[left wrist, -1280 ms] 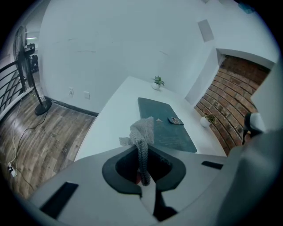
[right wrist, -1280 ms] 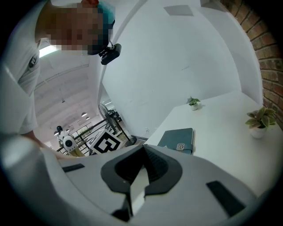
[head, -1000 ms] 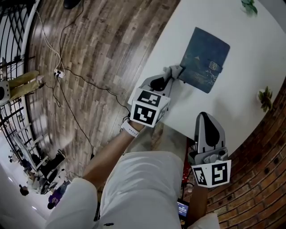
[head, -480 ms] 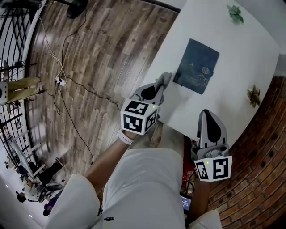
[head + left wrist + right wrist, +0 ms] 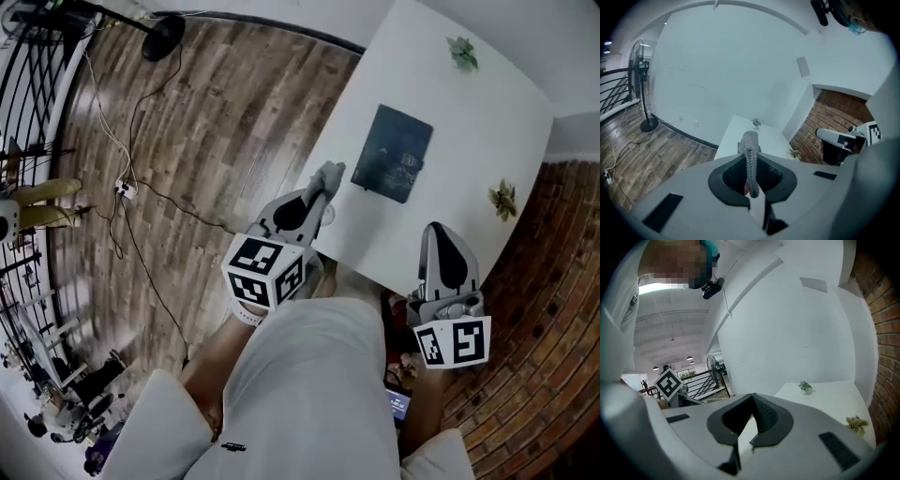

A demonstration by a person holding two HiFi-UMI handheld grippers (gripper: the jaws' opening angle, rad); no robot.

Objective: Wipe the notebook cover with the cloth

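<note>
Left gripper (image 5: 320, 193) pinches cloth (image 5: 327, 174); notebook (image 5: 392, 166) lies lengthwise away from person.

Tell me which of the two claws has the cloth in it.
The left claw: a grey knitted cloth stands pinched between its jaws. The right claw has its jaws closed together with nothing between them.

Nothing here that I can read as words or numbers.
My left gripper (image 5: 326, 178) and right gripper (image 5: 435, 232) carry only black-and-white square markers, patterns rather than letters. The notebook (image 5: 394, 165) cover bears a small pale emblem and my trousers (image 5: 319, 394) a tiny mark, both too small to read.
</note>
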